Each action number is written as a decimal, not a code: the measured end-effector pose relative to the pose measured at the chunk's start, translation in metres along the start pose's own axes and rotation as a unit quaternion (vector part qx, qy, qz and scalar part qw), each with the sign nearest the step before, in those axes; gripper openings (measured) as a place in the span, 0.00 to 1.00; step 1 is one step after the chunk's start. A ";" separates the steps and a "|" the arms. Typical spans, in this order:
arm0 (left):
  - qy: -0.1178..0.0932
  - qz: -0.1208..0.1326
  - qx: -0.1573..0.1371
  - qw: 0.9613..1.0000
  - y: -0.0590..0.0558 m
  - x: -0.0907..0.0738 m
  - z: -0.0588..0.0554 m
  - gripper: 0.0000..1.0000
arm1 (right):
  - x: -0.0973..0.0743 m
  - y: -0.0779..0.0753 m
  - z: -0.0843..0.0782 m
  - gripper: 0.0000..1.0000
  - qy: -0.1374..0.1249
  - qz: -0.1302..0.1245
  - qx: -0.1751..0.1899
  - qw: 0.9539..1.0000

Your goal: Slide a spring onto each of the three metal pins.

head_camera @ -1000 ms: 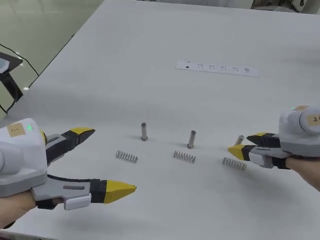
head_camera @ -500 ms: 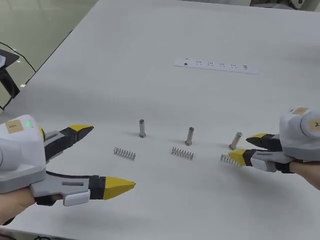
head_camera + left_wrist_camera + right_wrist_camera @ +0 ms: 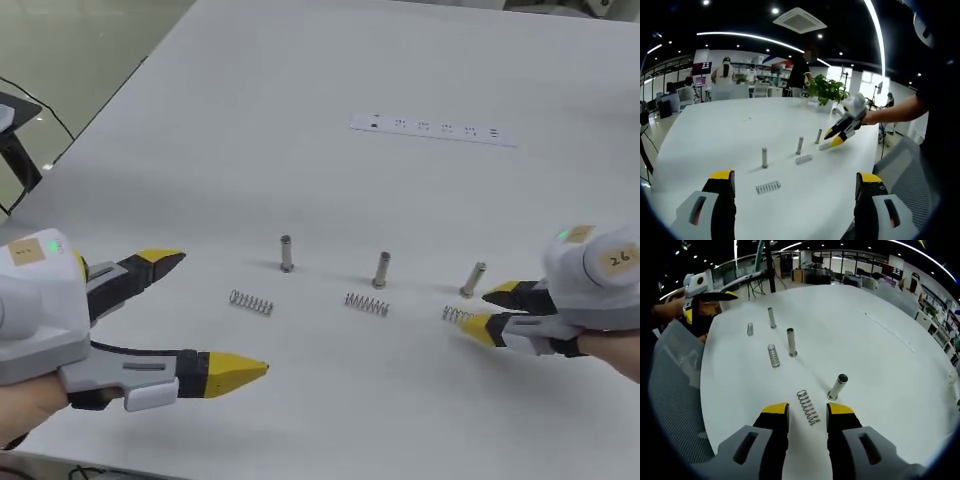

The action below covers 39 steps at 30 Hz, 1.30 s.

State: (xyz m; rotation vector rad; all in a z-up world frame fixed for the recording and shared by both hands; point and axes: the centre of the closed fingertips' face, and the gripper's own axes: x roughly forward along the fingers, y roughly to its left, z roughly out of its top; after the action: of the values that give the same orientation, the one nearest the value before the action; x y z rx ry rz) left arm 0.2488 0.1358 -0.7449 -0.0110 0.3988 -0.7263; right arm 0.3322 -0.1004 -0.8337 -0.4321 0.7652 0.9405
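Three cylindrical metal pins stand upright mid-frame on the smooth white table; coiled wire springs lie just below them; the right gripper, its yellow-tipped jaws narrowly parted, flanks the rightmost spring; the left gripper has its jaws spread wide at lower left.

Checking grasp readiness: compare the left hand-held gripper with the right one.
The left hand-held gripper has its jaws wide apart; the right hand-held gripper leaves only a narrow gap. The left one sits short of the leftmost spring; the right one has the rightmost spring just ahead between its tips. Both have yellow tips on grey bodies.
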 end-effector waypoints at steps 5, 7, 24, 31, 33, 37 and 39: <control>-0.001 0.002 0.000 1.000 0.001 -0.002 0.000 0.98 | 0.004 0.003 -0.003 0.25 0.011 0.009 -0.007 1.000; -0.001 0.003 0.000 1.000 0.001 -0.002 0.000 0.98 | 0.006 0.003 -0.005 0.24 0.017 0.012 -0.010 1.000; 0.010 -0.005 0.004 1.000 0.002 0.002 -0.004 0.98 | 0.011 0.006 -0.015 0.09 0.051 0.027 -0.033 0.998; 0.016 -0.017 0.006 1.000 -0.003 0.006 -0.007 0.97 | 0.013 0.010 -0.017 0.08 0.059 0.035 -0.038 0.997; 0.019 -0.019 0.007 1.000 -0.003 0.007 -0.009 0.97 | 0.012 0.012 -0.014 0.08 0.053 0.037 -0.037 0.997; 0.021 -0.024 0.007 0.999 -0.003 0.010 -0.010 0.97 | 0.004 0.015 -0.004 0.08 0.040 0.041 -0.037 0.998; 0.024 -0.031 0.012 0.999 -0.005 0.013 -0.011 0.96 | 0.001 0.018 -0.001 0.08 0.036 0.046 -0.040 0.998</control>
State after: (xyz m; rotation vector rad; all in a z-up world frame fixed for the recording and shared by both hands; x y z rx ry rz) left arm 0.2500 0.1251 -0.7587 0.0167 0.4367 -0.7943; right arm 0.3169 -0.0910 -0.8355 -0.5061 0.8197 1.0485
